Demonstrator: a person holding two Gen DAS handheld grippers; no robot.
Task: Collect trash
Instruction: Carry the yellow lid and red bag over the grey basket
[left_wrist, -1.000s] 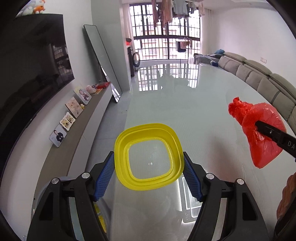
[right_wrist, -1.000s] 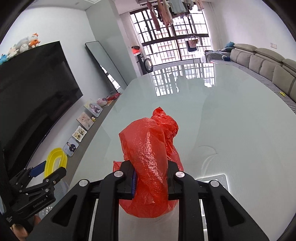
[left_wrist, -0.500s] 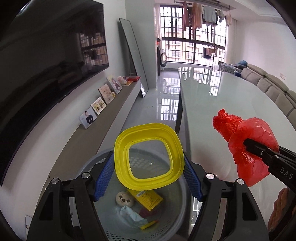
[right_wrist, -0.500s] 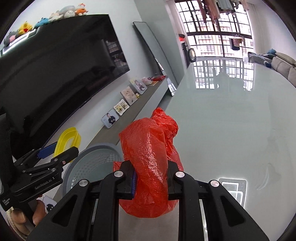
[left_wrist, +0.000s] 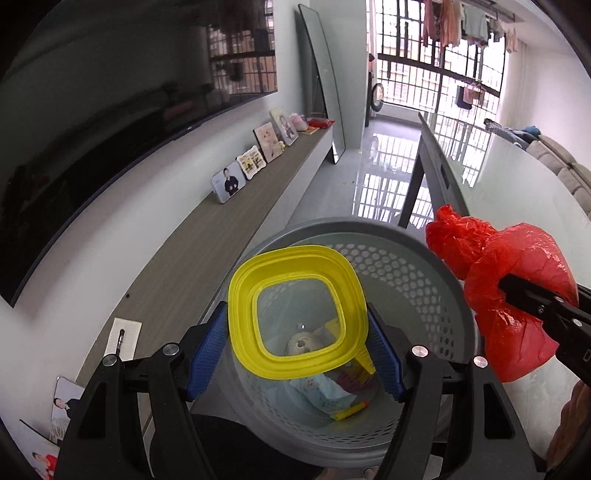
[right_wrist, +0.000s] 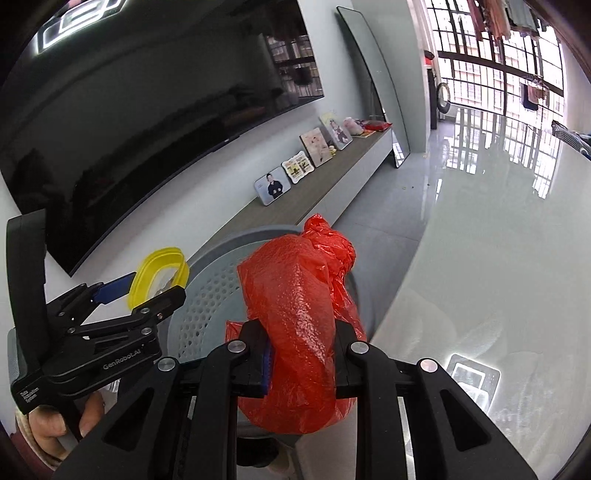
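Red bag (right_wrist: 295, 332); yellow lid (left_wrist: 295, 314); grey perforated basket (left_wrist: 417, 280); blue-padded black tools.

The left gripper (left_wrist: 297, 341) is clamping a yellow lid (left_wrist: 295, 314) between its blue-padded jaws. The right gripper (right_wrist: 301, 363) is squeezing a red bag (right_wrist: 299, 332) between its jaws, sitting just to the right of the left one, both angled downward.
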